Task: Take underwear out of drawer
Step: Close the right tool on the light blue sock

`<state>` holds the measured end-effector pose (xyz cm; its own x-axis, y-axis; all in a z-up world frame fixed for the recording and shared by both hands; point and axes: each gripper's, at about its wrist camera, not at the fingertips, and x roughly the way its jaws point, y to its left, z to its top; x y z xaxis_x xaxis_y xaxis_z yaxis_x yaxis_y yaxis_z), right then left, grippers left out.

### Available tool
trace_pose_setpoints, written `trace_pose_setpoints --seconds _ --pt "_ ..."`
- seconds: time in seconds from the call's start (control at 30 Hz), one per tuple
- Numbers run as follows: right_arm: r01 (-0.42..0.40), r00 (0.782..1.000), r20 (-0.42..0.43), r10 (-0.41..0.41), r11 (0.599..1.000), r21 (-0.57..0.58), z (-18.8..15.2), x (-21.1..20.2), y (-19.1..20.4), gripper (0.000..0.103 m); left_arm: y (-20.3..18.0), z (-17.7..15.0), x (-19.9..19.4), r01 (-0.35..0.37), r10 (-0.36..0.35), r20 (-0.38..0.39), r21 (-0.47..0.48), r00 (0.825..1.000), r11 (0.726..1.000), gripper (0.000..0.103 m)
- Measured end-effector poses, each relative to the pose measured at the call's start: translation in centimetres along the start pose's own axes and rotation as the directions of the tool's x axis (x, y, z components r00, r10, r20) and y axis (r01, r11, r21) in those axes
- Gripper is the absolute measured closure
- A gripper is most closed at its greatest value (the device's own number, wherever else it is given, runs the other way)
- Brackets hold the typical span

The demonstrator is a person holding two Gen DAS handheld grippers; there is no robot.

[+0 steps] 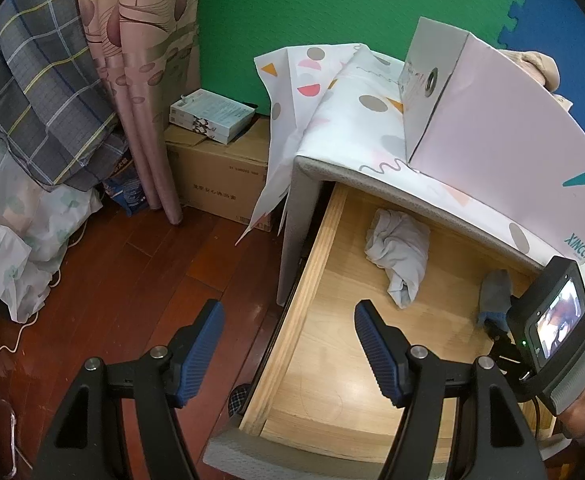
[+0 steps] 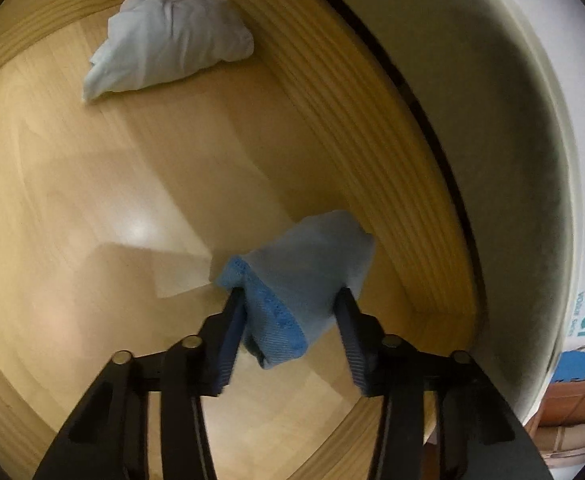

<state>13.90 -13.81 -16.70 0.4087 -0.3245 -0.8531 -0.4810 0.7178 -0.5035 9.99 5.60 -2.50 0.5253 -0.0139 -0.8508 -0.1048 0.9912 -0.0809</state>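
Gripping: right gripper (image 2: pixel 290 300) has its pads pressed on either side of the blue underwear (image 2: pixel 300 276) — the cloth bunches between the fingers.
Blue underwear: inside the open drawer (image 1: pixel 324 240), near its right wall; whether it touches the drawer floor cannot be told, the view being soft.
Pale underwear: a crumpled light piece (image 1: pixel 398 256) lies on the drawer floor toward the back, well apart from the blue one.
Left gripper: (image 1: pixel 288 344) jaws wide, nothing between them — it hangs over the drawer's left edge.
Cabinet top: a pink box (image 1: pixel 504 140) stands on a patterned cloth (image 1: pixel 352 92).
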Motion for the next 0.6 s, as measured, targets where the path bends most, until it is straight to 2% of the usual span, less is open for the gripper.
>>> trace_pose_setpoints --seconds 0.2,0.6 --pt "-0.026 1.0 -0.005 0.027 0.999 0.034 -0.5 0.1 0.0 0.073 -0.1 -0.1 0.0 -0.004 0.004 -0.002 0.006 1.0 1.0 0.034" --pt "-0.154 0.986 -0.06 0.158 0.986 0.058 -0.4 0.9 -2.1 0.075 -0.1 0.0 0.0 0.0 0.0 -0.007 0.009 1.0 1.0 0.034"
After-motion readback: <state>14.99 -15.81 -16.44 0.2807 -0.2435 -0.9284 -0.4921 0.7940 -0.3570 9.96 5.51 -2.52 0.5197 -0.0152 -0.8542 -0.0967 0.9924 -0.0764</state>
